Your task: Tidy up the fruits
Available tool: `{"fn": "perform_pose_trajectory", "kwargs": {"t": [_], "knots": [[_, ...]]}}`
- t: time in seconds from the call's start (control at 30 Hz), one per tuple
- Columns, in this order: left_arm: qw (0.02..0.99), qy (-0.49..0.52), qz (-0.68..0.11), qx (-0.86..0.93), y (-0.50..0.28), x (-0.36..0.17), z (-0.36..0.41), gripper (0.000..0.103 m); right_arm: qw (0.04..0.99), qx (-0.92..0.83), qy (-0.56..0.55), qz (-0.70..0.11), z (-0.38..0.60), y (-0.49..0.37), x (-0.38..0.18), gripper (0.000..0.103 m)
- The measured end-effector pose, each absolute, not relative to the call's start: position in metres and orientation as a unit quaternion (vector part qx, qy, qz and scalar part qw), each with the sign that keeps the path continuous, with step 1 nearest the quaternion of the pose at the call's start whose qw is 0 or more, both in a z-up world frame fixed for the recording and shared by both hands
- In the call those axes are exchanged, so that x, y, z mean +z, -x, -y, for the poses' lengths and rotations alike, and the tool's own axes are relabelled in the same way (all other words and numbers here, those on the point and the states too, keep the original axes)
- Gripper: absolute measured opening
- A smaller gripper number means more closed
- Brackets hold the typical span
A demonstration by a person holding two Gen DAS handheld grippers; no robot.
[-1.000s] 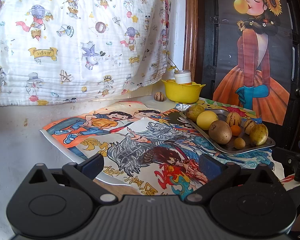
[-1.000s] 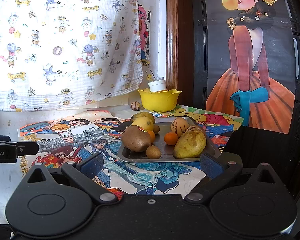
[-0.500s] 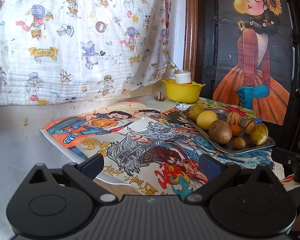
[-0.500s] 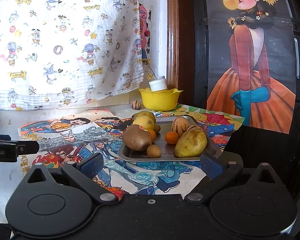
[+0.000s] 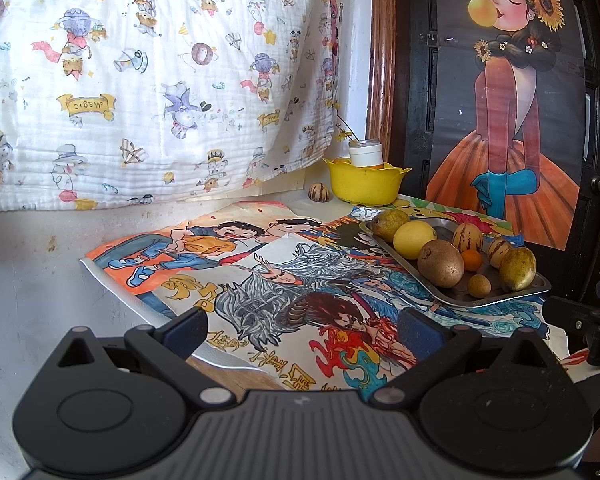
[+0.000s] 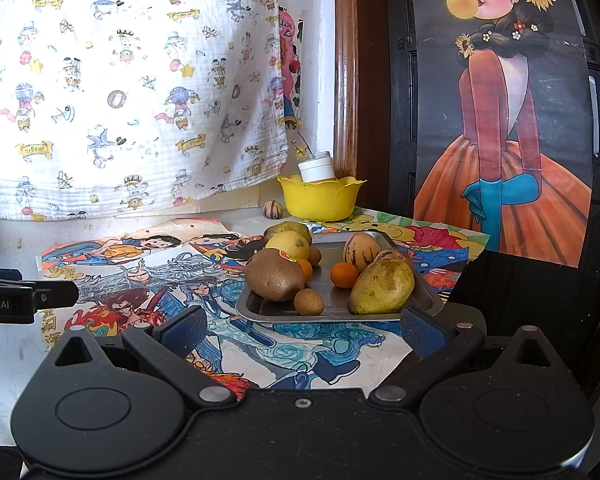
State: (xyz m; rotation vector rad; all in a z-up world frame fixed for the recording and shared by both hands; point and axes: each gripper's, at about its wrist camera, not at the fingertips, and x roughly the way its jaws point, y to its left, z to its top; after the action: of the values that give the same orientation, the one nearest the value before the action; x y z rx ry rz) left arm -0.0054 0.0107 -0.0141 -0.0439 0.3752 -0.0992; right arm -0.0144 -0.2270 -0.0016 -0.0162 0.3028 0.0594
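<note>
Change: I see almost none; right hand-held gripper (image 6: 300,330) barely nearer the tray (image 6: 428,300).
Grippers: both spread, empty; left hand-held gripper (image 5: 300,330) too.
Fruit: heaped on tray ahead; stage unclear.

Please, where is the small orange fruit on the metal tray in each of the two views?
Left wrist view: the small orange fruit is right of centre, between the large brown fruit and a striped fruit.
Right wrist view: it is near the centre of the metal tray, left of the yellow-green mango.
Shared landmark: the yellow bowl behind the tray.
</note>
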Motion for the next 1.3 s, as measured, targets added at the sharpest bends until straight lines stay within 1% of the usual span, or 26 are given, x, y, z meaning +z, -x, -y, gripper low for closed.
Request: {"fn": "perform_pose_trajectory", "kwargs": {"t": [1.1, 1.3], "knots": [[0.981, 0.013, -0.188, -0.044, 0.0067, -0.0142, -0.0088, 0.103, 0.988, 0.029, 0.008, -0.151, 0.2265, 0.0145, -0.0014, 0.102], [0.982, 0.010, -0.179, -0.053, 0.0104, -0.0125, -0.0081, 0.103, 0.988, 0.029, 0.008, -0.152, 0.2263, 0.0145, -0.0014, 0.102]]}}
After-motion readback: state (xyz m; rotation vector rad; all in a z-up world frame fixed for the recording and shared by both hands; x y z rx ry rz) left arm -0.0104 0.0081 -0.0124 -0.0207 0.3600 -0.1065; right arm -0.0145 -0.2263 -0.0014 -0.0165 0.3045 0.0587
